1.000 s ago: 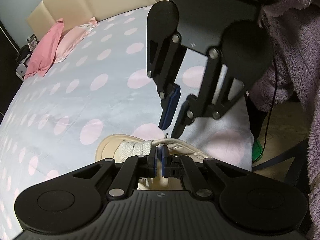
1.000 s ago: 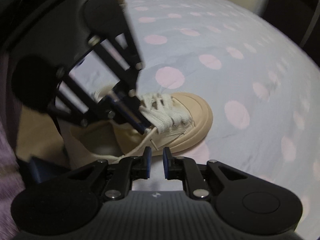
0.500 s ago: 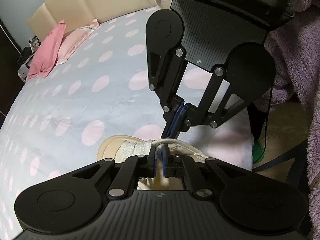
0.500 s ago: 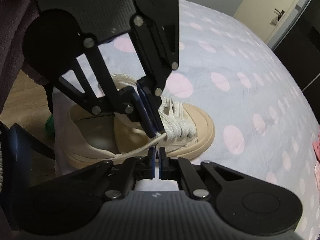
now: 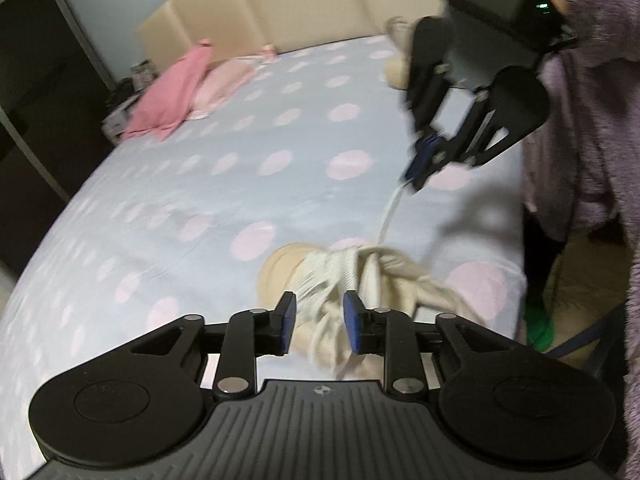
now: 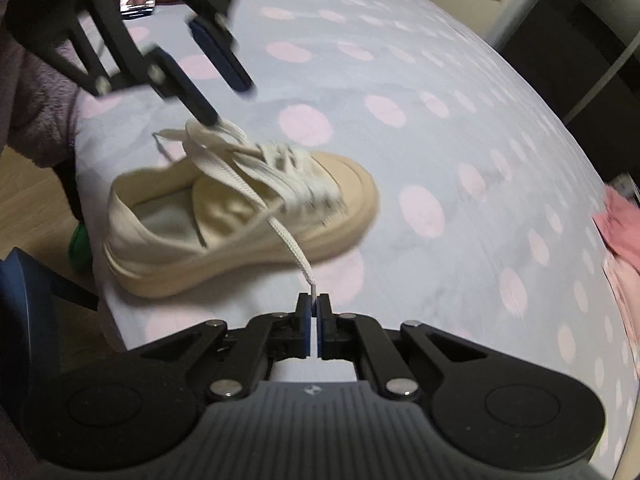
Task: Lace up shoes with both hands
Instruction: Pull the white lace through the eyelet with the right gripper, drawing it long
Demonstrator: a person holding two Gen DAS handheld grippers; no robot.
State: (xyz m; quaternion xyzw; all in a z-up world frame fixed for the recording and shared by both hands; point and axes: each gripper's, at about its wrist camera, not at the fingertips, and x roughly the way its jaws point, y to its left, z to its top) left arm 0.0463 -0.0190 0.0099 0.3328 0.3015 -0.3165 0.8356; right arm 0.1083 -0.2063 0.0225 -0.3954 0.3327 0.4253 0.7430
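A beige sneaker (image 6: 240, 216) with white laces lies on the dotted bed, toe pointing away from the bed's edge. My right gripper (image 6: 314, 308) is shut on the tip of one white lace (image 6: 290, 248), which runs taut from the eyelets to its pads. In the left wrist view the right gripper (image 5: 418, 170) hangs above the sneaker (image 5: 320, 280), with the lace (image 5: 390, 216) running down from it. My left gripper (image 5: 316, 320) hovers over the shoe's tongue; its jaws are opening and press on nothing. The left gripper (image 6: 228, 96) shows lifted above the shoe's collar.
The bed sheet (image 5: 200, 200) is pale blue with pink dots. Pink pillows (image 5: 176, 92) lie by the cream headboard (image 5: 300, 8). A person's purple fleece sleeve (image 5: 592, 120) is at the right, beyond the bed's edge, above the wooden floor (image 5: 580, 264) and a green object (image 5: 538, 324).
The right gripper shut on the lace tip beside the left pads, then drew it away from the shoe. The left gripper let go, opened and lifted off the lace.
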